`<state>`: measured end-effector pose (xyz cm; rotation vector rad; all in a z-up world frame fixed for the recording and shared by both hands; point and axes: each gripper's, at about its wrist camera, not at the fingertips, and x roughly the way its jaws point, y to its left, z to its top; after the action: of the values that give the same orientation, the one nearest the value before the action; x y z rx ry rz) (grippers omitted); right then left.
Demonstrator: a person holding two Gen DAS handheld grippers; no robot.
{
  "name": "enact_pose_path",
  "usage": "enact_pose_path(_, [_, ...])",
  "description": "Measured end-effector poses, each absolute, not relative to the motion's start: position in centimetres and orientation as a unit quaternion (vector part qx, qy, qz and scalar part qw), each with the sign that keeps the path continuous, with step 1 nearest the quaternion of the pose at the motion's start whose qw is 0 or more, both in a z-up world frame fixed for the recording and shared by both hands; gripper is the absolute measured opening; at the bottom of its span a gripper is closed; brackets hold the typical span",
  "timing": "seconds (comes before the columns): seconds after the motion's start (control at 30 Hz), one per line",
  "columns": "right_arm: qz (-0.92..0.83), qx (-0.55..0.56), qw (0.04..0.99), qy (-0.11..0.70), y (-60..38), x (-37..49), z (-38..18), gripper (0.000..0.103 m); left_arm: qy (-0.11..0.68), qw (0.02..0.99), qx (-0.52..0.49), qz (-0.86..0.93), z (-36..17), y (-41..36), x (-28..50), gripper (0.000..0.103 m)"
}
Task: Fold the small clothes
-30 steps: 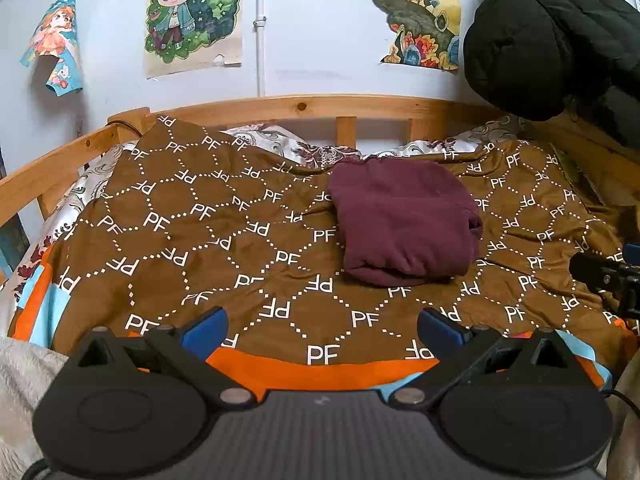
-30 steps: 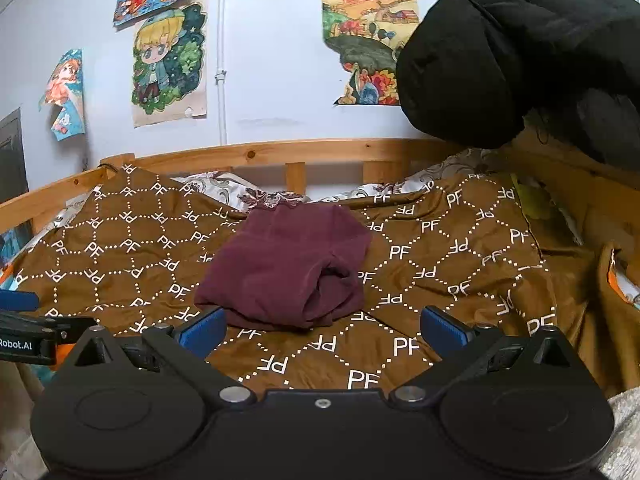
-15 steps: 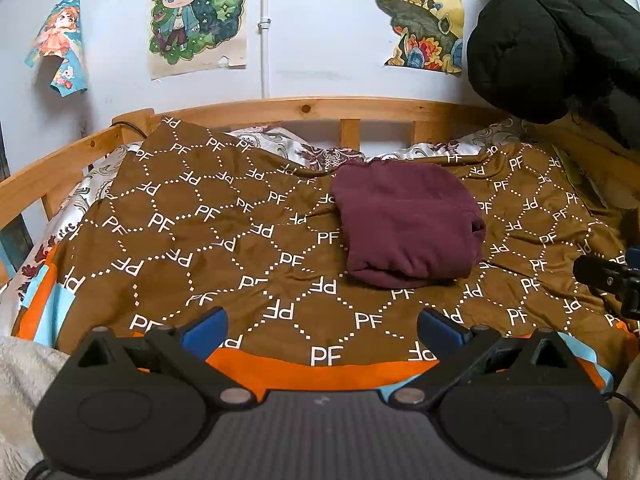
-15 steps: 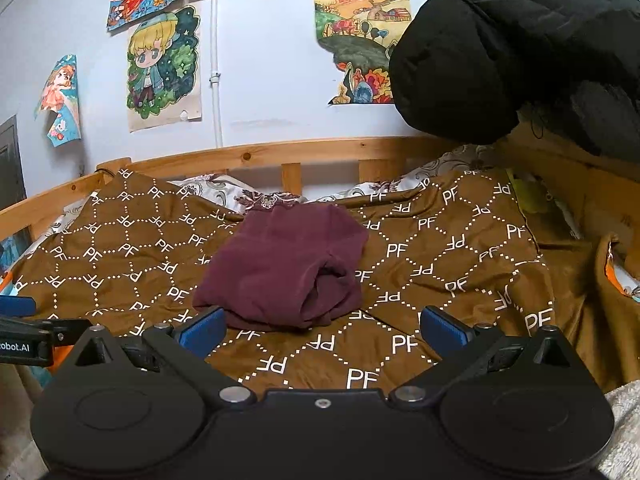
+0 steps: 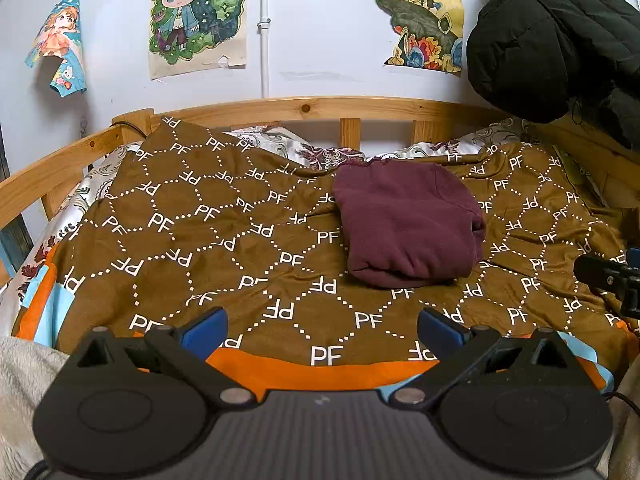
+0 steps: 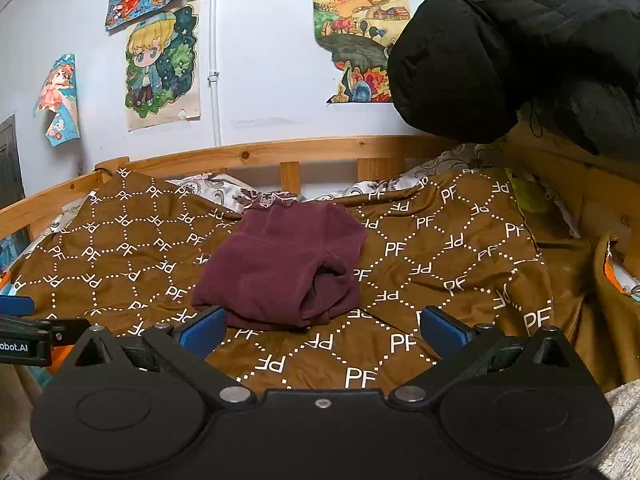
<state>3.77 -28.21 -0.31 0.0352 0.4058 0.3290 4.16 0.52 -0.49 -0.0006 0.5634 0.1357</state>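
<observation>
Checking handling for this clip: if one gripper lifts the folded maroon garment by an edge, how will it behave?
The maroon garment looks like soft, thick knit, so it would probably sag and unfold. Its loose rolled layers at the near right suggest the bundle would slip apart. On the rumpled brown blanket, a push likely bunches it rather than slides it.

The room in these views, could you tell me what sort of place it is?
Probably a child's bedroom: a wooden bed frame, a brown blanket spread over it, and cartoon posters on the wall.
</observation>
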Motion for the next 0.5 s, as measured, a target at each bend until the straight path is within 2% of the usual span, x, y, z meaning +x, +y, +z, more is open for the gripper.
enact_pose_path(0.5, [0.16,0.02,0.966,0.202,-28.21,3.86,-0.5,0.102,0.283,0.957,-0.002,0.069,-0.45,0.57,4.21,0.102])
